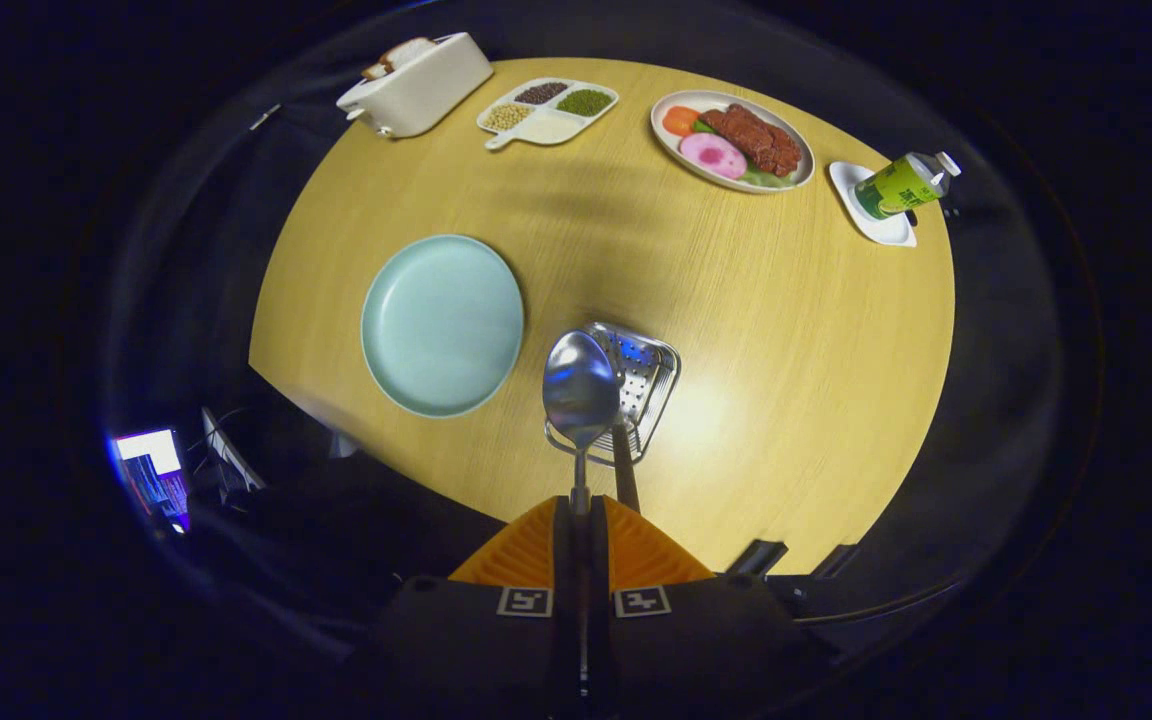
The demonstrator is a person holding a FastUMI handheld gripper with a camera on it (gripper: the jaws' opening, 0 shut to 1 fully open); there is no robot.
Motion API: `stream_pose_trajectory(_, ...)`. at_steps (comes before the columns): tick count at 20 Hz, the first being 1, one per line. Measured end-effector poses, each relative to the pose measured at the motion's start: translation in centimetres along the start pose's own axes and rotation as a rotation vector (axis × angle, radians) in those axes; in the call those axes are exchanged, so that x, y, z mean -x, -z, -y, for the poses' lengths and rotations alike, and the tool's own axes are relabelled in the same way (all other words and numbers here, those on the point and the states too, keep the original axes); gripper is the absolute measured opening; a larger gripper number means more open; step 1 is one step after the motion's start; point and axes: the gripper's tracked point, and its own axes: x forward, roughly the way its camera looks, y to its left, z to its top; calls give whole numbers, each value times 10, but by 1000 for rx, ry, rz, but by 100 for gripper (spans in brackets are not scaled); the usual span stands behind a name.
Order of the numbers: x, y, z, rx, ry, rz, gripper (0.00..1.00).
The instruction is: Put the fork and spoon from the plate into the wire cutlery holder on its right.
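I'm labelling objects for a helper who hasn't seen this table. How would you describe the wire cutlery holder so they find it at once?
On the round wooden table, look just right of the empty pale blue plate. The wire cutlery holder sits there, beyond the gripper, whose jaws are shut on a spoon held over it. It is the only perforated metal basket; a dark handle sticks out of it.

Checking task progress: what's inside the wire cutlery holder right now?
A dark handle stands in the wire cutlery holder. The spoon, gripped in the gripper, hangs above it and covers its near side; the fork can't be confirmed.
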Motion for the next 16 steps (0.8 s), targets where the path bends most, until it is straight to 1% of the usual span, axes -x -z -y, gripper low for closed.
stream_pose_trajectory(3, -7, 5, 9, 36, 36, -114, 8)
stream_pose_trajectory(5, -10, 3, 10, 45, 46, -178, 8)
stream_pose_trajectory(10, -27, -12, 13, 55, 81, -311, 8)
stream_pose_trajectory(16, -48, -27, 9, 63, 117, -394, 8)
